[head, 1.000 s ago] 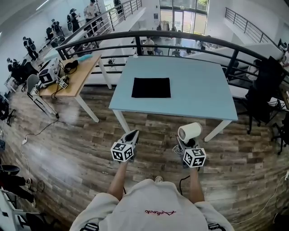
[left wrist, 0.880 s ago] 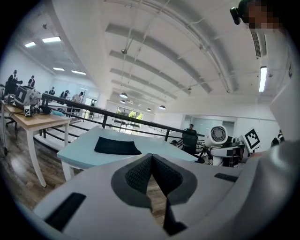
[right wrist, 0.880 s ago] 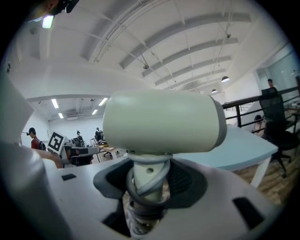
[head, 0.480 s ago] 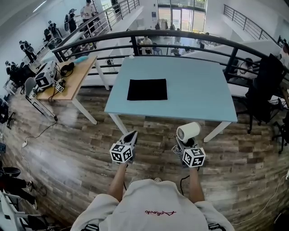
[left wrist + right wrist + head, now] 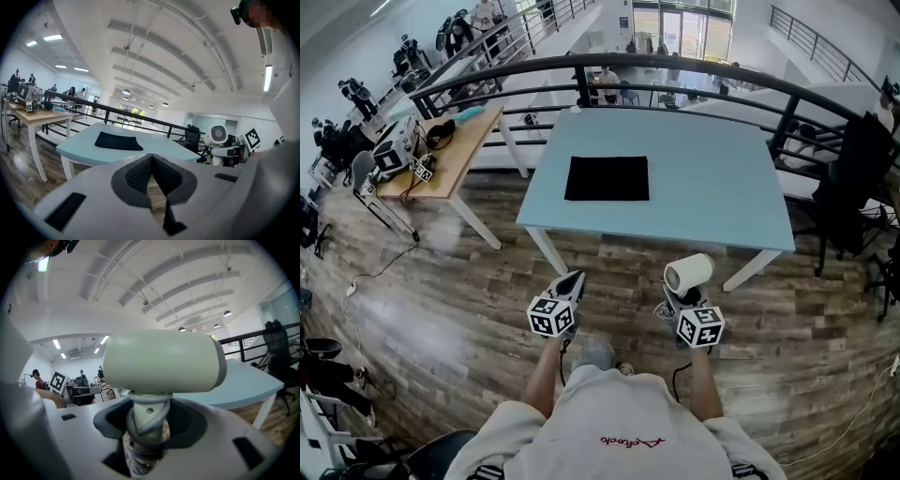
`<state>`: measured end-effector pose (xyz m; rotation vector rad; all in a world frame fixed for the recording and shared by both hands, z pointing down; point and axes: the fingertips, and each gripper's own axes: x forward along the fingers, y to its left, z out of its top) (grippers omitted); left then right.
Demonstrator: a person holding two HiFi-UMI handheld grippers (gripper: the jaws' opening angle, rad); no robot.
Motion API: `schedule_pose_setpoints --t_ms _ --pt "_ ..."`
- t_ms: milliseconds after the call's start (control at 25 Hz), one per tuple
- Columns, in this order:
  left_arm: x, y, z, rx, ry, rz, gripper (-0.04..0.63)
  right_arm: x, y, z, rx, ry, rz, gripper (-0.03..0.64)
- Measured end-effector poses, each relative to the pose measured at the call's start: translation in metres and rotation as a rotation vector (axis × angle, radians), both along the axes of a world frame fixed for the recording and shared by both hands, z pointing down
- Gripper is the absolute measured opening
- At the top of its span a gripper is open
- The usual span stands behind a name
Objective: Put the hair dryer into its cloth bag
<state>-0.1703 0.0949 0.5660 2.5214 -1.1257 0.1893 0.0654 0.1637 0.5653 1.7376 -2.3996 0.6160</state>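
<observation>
The black cloth bag lies flat on the pale blue table, towards its left side; the left gripper view shows the bag ahead on the tabletop. My right gripper is shut on the handle of the cream hair dryer, whose barrel stands upright above the jaws with its cord wound round the handle. My left gripper is shut and holds nothing. Both grippers hang over the wooden floor, short of the table's near edge.
A dark metal railing curves behind the table. A wooden desk with equipment stands at the left, with people beyond it. A black office chair stands at the right. Cables lie on the floor at the left.
The view has shifted slightly and both grippers sit a little lower in it. The grip on the hair dryer is unchanged, and the left gripper stays shut.
</observation>
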Motion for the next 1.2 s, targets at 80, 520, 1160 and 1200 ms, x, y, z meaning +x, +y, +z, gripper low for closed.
schedule_pose_setpoints --t_ms 80,520,1160,1200 --pt "0.001 -0.001 0.002 -0.001 0.0 0.0 0.006 0.0 -0.001 0.002 -0.002 0.003 -0.005 0.216" --pt "0.012 -0.029 0.003 0.007 0.009 0.008 0.006 0.008 -0.029 0.0 0.007 0.011 -0.013 0.216" --pt "0.01 -0.108 0.026 -0.005 0.041 -0.006 0.008 0.011 -0.11 0.015 0.005 0.013 0.001 0.216" --pt "0.01 -0.117 0.026 -0.005 0.043 -0.007 0.006 0.011 -0.119 0.014 0.006 0.017 -0.001 0.216"
